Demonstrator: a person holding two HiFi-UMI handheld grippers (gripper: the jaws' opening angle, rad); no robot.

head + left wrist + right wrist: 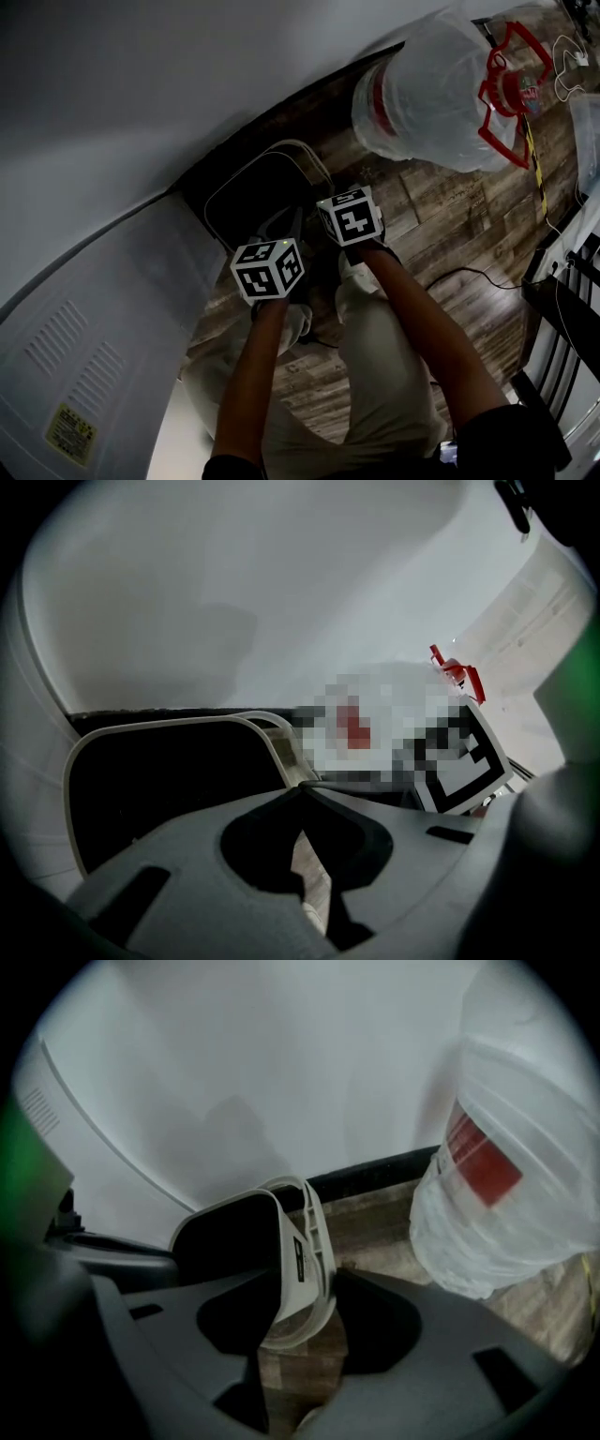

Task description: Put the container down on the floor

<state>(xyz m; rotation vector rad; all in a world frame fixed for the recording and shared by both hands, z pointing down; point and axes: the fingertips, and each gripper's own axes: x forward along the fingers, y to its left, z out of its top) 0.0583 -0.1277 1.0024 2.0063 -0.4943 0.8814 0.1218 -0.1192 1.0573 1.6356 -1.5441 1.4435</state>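
The container (258,187) is a white-rimmed bin with a dark inside, resting on the wood floor against the dark baseboard. My left gripper (287,227) reaches its near right edge. In the left gripper view the jaws (302,787) close to a point just where the container's rim (281,752) runs in, so they seem to pinch it. My right gripper (328,202) is beside it on the right. In the right gripper view it (305,1288) stands open, and the container's side wall (300,1260) sits between the jaws without the pads pressing on it.
A large plastic-wrapped tub with a red label (431,94) (506,1185) stands to the right, with a red frame (511,89) behind it. A white appliance (84,356) fills the left, a white wall the back. A cable (469,274) and a black rack (572,309) lie right.
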